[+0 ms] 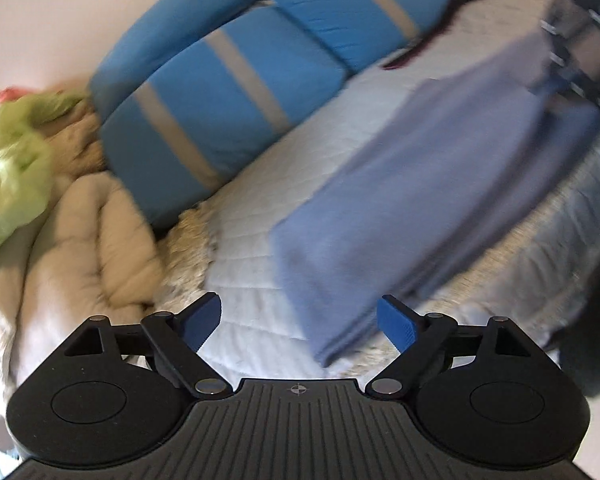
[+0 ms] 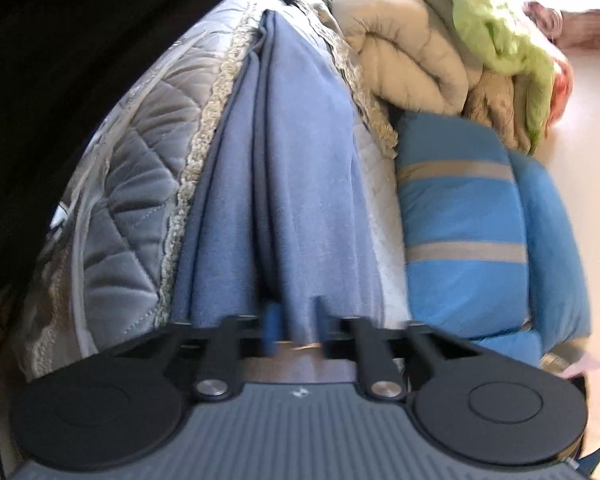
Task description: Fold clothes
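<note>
A lavender-blue garment [image 1: 420, 184] lies in a long folded strip on the pale quilted bed [image 1: 252, 264]. My left gripper [image 1: 300, 322] is open just above the strip's near corner, and its blue pads do not touch the cloth. At the upper right of the left wrist view, the other gripper [image 1: 576, 40] sits at the far end of the strip. In the right wrist view the garment [image 2: 300, 152] runs away from me in lengthwise folds. My right gripper [image 2: 296, 324] is shut on a pinched fold at its near end.
Blue pillows with grey stripes [image 1: 220, 92] line the wall side of the bed. A bunched beige comforter [image 1: 84, 240] with a light green cloth [image 1: 12, 168] on it lies at the far end. A dark garment [image 1: 440, 24] lies behind. The bed's trimmed edge [image 2: 188, 184] drops off at the left.
</note>
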Demonstrator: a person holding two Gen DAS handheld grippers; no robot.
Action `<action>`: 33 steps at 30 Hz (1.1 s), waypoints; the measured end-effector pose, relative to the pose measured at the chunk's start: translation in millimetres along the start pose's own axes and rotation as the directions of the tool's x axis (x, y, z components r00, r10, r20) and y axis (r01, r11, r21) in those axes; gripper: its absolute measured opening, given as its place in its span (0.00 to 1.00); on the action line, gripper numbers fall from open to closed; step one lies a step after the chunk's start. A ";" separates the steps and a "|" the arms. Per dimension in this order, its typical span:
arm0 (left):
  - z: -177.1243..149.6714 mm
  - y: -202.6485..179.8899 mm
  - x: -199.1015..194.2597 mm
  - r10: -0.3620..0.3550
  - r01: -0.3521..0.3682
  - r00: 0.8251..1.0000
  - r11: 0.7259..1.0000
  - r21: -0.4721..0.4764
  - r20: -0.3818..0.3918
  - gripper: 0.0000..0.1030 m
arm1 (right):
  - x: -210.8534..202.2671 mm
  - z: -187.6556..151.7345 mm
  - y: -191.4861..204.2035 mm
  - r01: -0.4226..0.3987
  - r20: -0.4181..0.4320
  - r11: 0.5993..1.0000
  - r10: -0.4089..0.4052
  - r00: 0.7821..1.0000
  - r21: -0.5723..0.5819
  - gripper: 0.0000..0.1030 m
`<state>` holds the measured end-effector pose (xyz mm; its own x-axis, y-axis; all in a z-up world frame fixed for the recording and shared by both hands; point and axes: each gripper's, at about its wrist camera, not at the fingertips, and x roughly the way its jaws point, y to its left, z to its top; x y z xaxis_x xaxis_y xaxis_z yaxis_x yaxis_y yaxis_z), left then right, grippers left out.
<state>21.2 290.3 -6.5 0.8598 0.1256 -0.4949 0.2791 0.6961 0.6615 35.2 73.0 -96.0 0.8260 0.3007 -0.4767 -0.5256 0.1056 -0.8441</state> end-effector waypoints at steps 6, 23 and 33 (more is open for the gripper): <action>-2.8 -21.5 4.5 0.027 -0.031 0.999 0.994 0.101 0.041 0.83 | -5.7 3.2 -33.5 0.030 0.011 0.995 -0.031 0.999 0.097 0.08; 3.9 -50.5 42.2 0.132 -0.148 0.989 0.933 0.327 0.073 0.43 | -9.2 8.7 -56.5 0.072 0.024 0.986 -0.077 0.997 0.149 0.08; -30.9 -60.7 58.9 0.219 -0.217 0.974 0.811 0.543 0.063 0.06 | -11.4 6.8 -13.2 -0.029 0.043 0.989 0.023 0.999 0.142 0.08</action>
<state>41.7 277.4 -93.3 0.9251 0.2302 -0.3020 0.2718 0.1541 0.9499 31.3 74.6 -77.8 0.8042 0.3431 -0.4852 -0.5729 0.2304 -0.7866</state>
